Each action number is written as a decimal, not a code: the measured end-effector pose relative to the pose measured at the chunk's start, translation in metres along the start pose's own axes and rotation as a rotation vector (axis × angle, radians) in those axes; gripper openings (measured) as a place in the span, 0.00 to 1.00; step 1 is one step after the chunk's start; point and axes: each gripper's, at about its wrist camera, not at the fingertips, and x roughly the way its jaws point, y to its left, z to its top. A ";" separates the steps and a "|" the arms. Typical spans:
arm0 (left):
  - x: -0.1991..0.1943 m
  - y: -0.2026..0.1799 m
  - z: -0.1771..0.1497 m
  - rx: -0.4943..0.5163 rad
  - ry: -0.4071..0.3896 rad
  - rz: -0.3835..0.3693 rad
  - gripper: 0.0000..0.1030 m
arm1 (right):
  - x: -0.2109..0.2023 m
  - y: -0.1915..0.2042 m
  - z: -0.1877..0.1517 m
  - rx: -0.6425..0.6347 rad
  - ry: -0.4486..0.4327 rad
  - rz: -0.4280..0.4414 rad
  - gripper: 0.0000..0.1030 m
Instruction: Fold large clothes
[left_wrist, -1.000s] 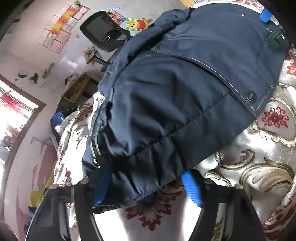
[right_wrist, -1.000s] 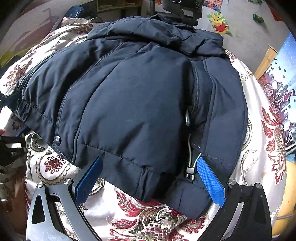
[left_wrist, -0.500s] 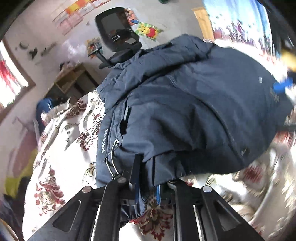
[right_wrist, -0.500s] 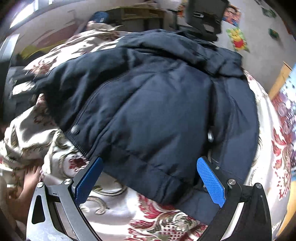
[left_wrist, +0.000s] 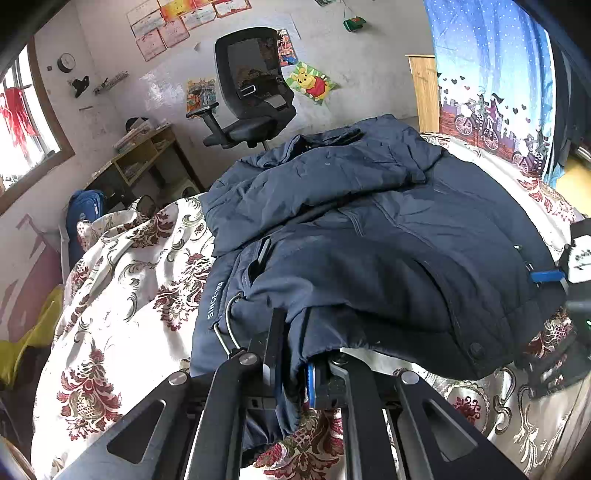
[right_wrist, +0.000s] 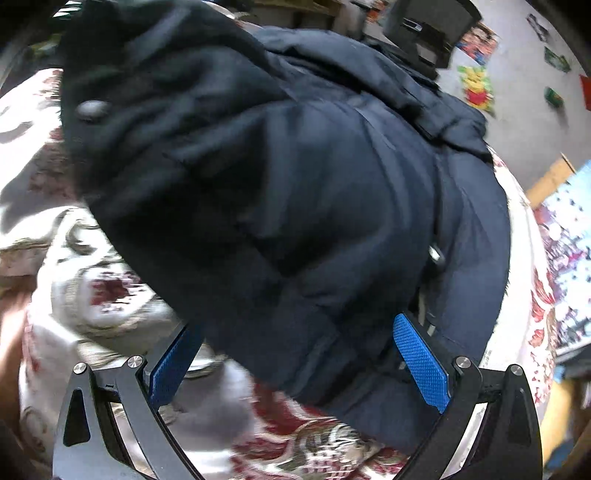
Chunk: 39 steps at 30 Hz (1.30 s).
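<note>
Left gripper fingers clamped on jacket hem; right gripper fingers apart, hem between them, over bed.

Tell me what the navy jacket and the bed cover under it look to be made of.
Jacket: likely a padded synthetic shell, matte; it puffs between stitched seams and carries a snap button. Bed cover: probably a satin-like woven fabric, glossy; its cream ground with red floral patterns throws bright highlights. Neither is certain from looks alone.
</note>
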 end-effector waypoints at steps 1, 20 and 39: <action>0.000 0.000 -0.001 0.000 0.000 0.000 0.09 | 0.002 -0.001 0.001 0.008 0.007 -0.022 0.97; -0.013 0.031 0.054 -0.053 -0.107 0.008 0.08 | -0.086 -0.105 0.033 0.316 -0.326 0.085 0.89; 0.012 0.041 0.101 -0.105 -0.123 -0.035 0.08 | -0.043 -0.036 0.013 0.157 -0.166 0.026 0.89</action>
